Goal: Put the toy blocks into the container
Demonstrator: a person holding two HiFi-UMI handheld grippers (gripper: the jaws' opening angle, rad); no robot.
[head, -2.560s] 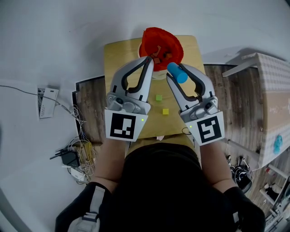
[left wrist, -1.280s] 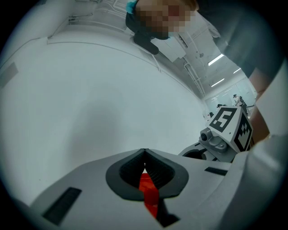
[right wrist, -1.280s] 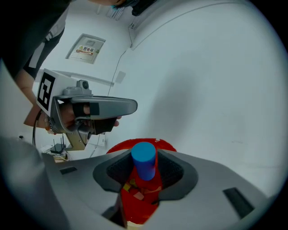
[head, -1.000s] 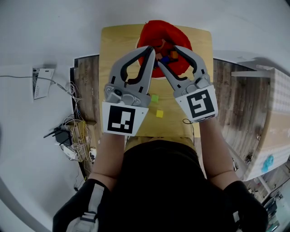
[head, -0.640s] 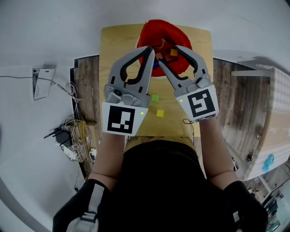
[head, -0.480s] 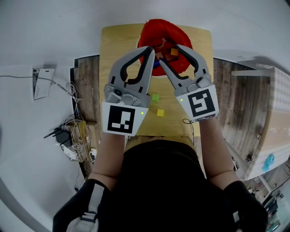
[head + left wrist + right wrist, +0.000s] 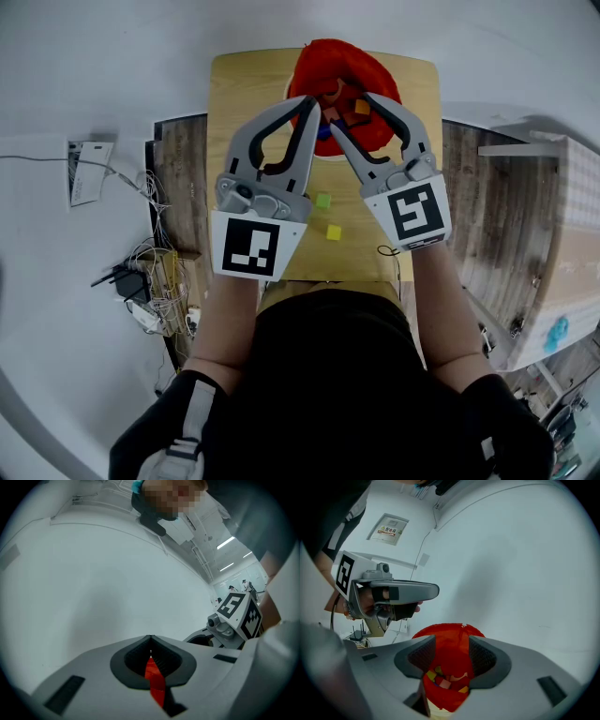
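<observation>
A red container (image 7: 339,75) stands at the far end of the wooden table (image 7: 244,103), with several coloured blocks (image 7: 345,105) inside. My left gripper (image 7: 307,101) is shut on the container's left rim; a red strip of that rim (image 7: 154,681) shows between its pads. My right gripper (image 7: 349,112) hangs open over the container's mouth with nothing between its fingers. Through its jaws I look down into the red container (image 7: 454,637) at the blocks (image 7: 444,680). A green block (image 7: 322,201) and a yellow block (image 7: 334,232) lie on the table between the two grippers' bodies.
The table is narrow, with wood floor (image 7: 178,187) on both sides. Cables and a power strip (image 7: 150,281) lie on the floor to the left. A pale box (image 7: 572,234) stands at the right. A small dark ring (image 7: 384,251) lies near the table's front edge.
The right gripper held a blue cylinder 2.6 s ago; now it is open and holds nothing, above the container. Over the last second both grippers have barely moved.
</observation>
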